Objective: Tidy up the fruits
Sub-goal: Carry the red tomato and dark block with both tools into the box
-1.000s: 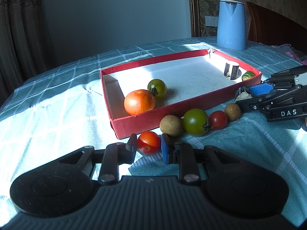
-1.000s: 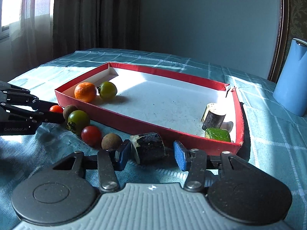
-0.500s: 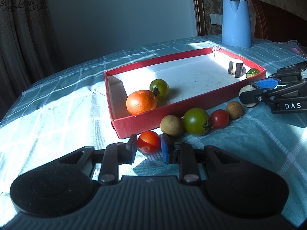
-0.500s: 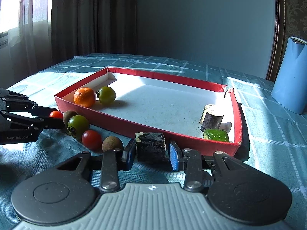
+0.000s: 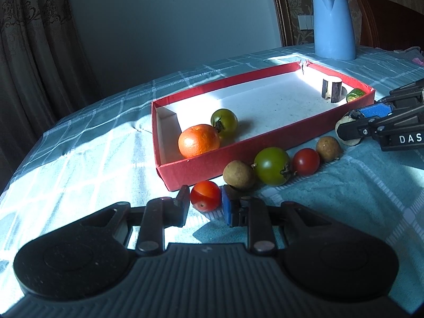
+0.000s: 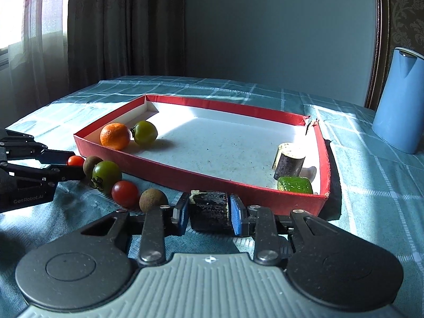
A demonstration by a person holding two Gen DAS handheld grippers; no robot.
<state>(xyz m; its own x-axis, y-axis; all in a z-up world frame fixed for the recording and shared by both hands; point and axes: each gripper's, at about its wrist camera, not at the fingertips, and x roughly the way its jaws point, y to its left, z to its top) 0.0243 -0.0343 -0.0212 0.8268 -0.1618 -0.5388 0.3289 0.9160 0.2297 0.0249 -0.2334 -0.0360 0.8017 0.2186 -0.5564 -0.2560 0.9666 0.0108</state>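
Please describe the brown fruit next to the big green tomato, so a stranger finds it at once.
Find the red tray. Along its near wall lies a row of fruits; beside the green tomato sits a round brown longan. Unlike its glossy neighbours, its skin is dull and tan.

Left gripper clamped, right gripper closing

light: hard sun from the window side, room dim
glare: tray floor blown white
shadows: long, sharp on tablecloth
edges: fisheye bend, dark corners
focus: sharp enough
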